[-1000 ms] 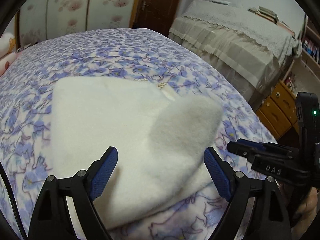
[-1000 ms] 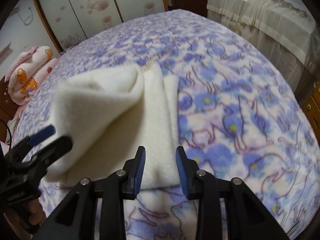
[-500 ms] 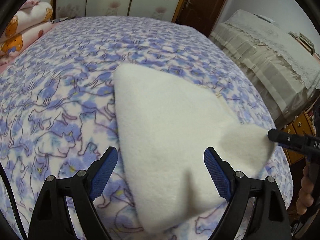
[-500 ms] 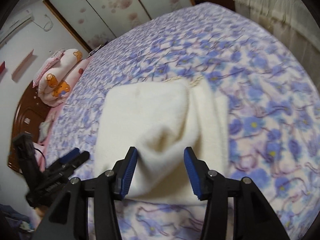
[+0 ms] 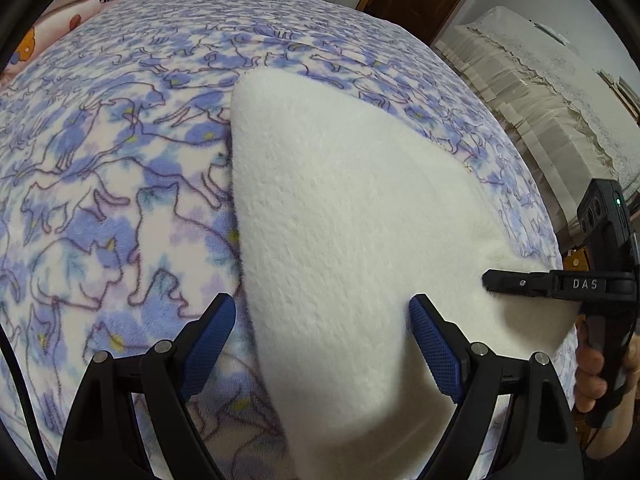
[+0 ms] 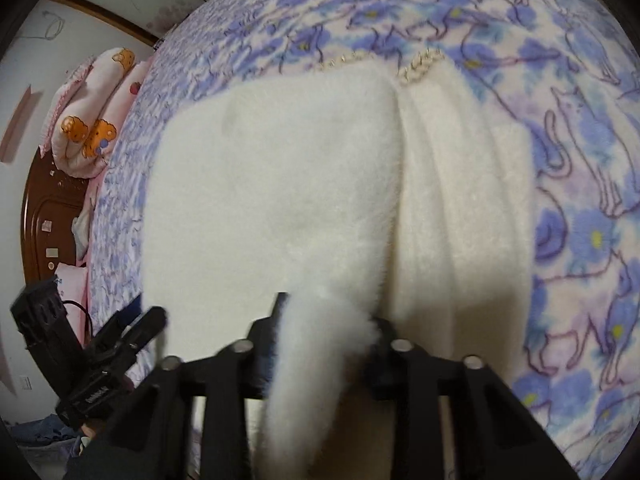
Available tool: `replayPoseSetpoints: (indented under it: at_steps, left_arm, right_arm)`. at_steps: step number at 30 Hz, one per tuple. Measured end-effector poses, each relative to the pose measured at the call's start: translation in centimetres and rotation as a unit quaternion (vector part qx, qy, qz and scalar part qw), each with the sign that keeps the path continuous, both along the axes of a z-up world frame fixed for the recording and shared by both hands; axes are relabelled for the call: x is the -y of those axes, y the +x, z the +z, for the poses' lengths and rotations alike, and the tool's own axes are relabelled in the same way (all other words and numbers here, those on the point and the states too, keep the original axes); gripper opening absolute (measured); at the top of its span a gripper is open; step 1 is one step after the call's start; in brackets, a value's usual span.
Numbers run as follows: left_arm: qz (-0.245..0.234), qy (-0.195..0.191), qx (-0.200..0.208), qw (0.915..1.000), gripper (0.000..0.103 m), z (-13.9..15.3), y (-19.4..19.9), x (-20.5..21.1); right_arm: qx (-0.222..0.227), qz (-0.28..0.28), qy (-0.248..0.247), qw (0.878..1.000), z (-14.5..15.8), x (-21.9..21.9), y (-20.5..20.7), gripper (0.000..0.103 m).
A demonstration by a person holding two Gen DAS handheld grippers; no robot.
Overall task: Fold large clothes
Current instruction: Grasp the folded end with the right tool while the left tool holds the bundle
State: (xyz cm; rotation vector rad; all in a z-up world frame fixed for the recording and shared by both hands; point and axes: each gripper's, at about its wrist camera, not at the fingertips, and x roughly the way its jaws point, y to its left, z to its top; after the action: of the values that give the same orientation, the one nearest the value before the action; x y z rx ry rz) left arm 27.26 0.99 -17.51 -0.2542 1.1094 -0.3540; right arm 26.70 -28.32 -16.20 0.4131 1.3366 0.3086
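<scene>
The white fleece garment (image 5: 340,240) lies folded on the bed, on a bedspread (image 5: 100,160) printed with blue and purple cats. In the right wrist view the garment shows several stacked layers along its right side, with a short run of beaded trim (image 6: 420,66) at its far edge.

The left gripper (image 5: 320,344) hovers over the near part of the garment, its blue-padded fingers (image 5: 434,346) standing wide apart. The near edge of the fleece passes between them; neither pad presses on it.

The right gripper (image 6: 324,320) is closing, and a tuft of the garment's near corner sits bunched between its fingers, drawn up from the pile. The frame is blurred there, but the cloth appears pinched. In the left wrist view the same gripper (image 5: 490,280) meets the garment's right corner, and the hand (image 5: 596,372) holding its handle shows at the frame edge.

Beyond the bed, a rolled pink quilt (image 6: 92,120) with bear prints lies near the wooden headboard (image 6: 52,216).
</scene>
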Motion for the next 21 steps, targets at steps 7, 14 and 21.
replayPoseSetpoints:
  at_steps: [7,14,21]
  left_arm:
    - [-0.035,-0.007,0.049,0.9981,0.079,2.7,-0.7,1.3]
    - [-0.074,0.019,0.073,0.9944,0.076,1.5,-2.3,5.3]
    - [-0.089,0.078,0.086,0.9893,0.077,2.0,-2.9,7.0]
  right_arm:
    - [0.195,-0.029,-0.032,0.98,7.5,1.7,-7.4,0.016]
    - [0.138,-0.065,-0.065,0.986,-0.5,5.1,-9.3,0.016]
    - [0.119,-0.073,-0.054,0.989,-0.2,5.7,-9.4,0.025]
